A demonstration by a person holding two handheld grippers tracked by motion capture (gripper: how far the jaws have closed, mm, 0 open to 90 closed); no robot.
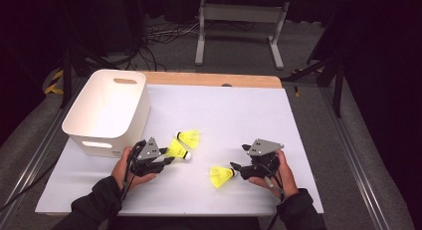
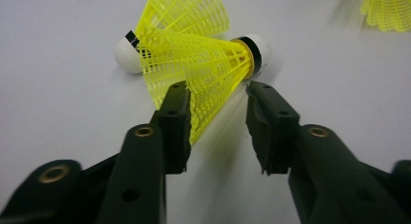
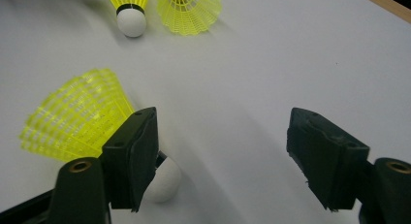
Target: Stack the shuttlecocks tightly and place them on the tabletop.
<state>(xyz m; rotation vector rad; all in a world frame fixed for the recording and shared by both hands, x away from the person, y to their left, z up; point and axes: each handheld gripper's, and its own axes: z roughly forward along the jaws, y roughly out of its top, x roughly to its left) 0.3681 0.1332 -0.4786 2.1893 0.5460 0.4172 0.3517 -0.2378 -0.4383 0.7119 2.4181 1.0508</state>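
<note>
High view: white bin (image 1: 107, 110), seemingly hollow.

On the white tabletop (image 1: 224, 110) stands an empty white bin (image 1: 107, 113) at the far left. The left hand-held gripper (image 1: 169, 159) lies beside one yellow shuttlecock (image 1: 177, 149), with a second (image 1: 189, 138) just beyond it. The right hand-held gripper (image 1: 238, 166) sits by a third shuttlecock (image 1: 221, 175)
</note>
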